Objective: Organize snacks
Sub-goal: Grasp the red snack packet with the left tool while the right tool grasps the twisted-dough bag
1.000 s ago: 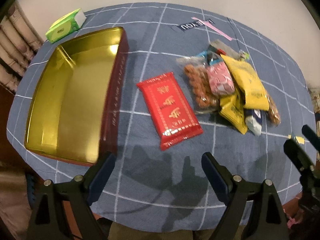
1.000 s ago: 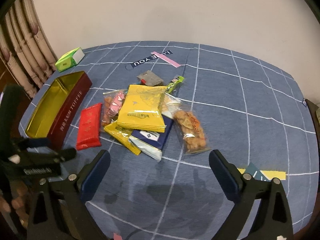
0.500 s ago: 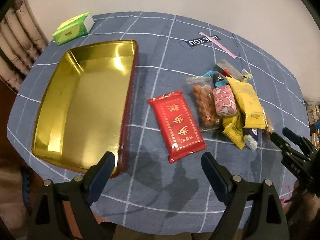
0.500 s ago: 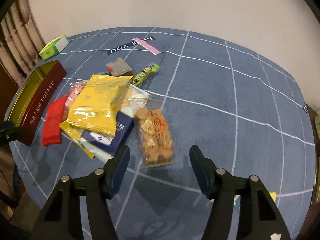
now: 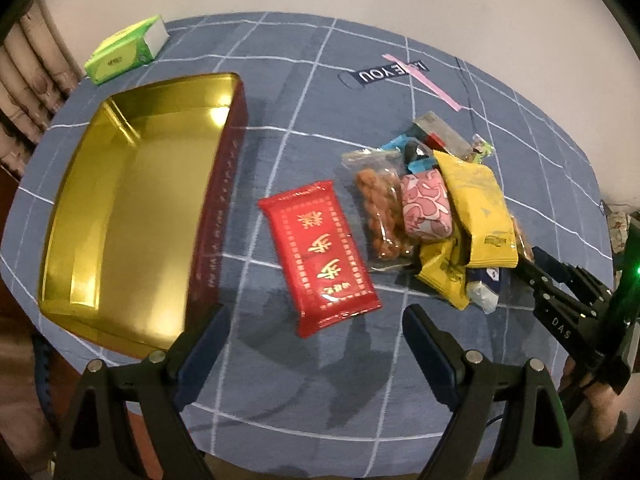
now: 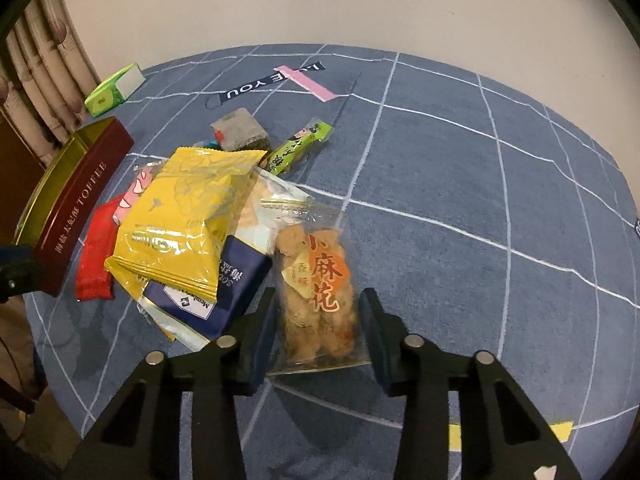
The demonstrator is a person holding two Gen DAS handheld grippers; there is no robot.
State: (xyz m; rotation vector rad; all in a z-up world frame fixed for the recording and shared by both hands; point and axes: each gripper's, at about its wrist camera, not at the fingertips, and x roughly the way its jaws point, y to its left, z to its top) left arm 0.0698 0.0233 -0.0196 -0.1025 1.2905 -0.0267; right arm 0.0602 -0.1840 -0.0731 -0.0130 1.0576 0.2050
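Clear bag of fried dough twists [image 6: 316,300], orange label, lies flat on the blue grid tablecloth [image 6: 460,184] at the right edge of the snack pile. Right gripper [image 6: 318,314] straddles its lower half, jaws spread, one finger on each side; contact with the bag cannot be told. Just left of the bag: navy packet [image 6: 224,280] under a large yellow packet [image 6: 188,216], then a pink patterned packet [image 5: 426,210] and a second clear bag of brown snacks [image 5: 380,210]. Red packet [image 5: 320,256] lies apart, between pile and open gold-lined tin [image 5: 132,208]. Left gripper [image 5: 316,332] hovers near the red packet's near end, jaws wide, holding nothing. Green box [image 5: 126,54] sits beyond the tin.
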